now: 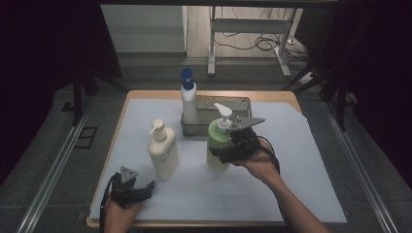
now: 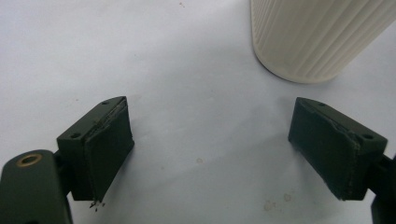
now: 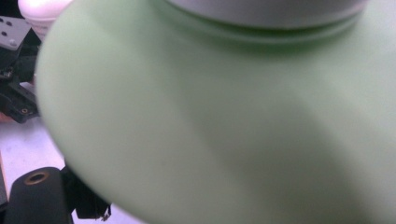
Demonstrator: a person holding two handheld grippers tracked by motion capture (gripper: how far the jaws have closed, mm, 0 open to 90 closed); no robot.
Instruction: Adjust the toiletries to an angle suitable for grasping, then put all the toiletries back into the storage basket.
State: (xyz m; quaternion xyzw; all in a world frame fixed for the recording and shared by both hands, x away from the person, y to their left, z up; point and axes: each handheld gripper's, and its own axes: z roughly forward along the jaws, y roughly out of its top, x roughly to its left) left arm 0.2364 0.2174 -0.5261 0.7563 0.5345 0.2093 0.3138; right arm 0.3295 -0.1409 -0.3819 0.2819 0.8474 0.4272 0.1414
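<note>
A light green pump bottle (image 1: 217, 141) with a white pump head stands upright in front of the metal basket. My right gripper (image 1: 226, 152) is shut on its body from the right side. In the right gripper view the green bottle (image 3: 233, 130) is close up and blurred, and I cannot tell whether its base touches the sheet. My left gripper (image 1: 145, 189) rests open near the table's front left corner. Its jaws (image 2: 210, 140) stand wide apart over the sheet with nothing between them. A cream ribbed pump bottle (image 1: 163, 150) stands just beyond it (image 2: 317, 37).
A white bottle with a blue cap (image 1: 188, 104) stands at the left end of a metal basket (image 1: 238, 104) at the back of the table. A pale sheet (image 1: 291, 160) covers the wooden tabletop. Beyond the table are a desk frame and floor cables.
</note>
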